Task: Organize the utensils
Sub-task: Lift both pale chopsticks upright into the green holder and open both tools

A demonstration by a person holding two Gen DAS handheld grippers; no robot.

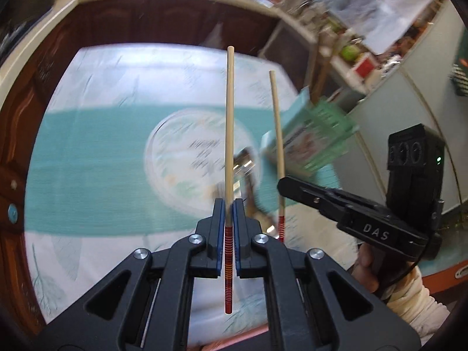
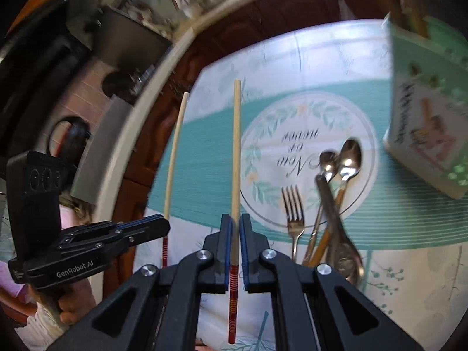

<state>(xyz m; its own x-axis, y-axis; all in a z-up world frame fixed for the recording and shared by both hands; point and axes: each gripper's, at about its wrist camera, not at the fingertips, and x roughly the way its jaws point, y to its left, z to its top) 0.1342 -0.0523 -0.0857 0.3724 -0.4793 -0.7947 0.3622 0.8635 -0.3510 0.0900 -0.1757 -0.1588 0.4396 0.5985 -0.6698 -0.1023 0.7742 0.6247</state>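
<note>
Both claws, left claw and right claw, each grip a chopstick mid-carry, and next comes dropping them tip-first into the green holder, far right.

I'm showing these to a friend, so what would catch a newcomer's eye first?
Two chopsticks held up over the table: the left gripper clamps the left chopstick, the right gripper clamps the right chopstick. Below, a fork and spoons lie piled on the teal tablecloth, with a green utensil holder at its right.
</note>
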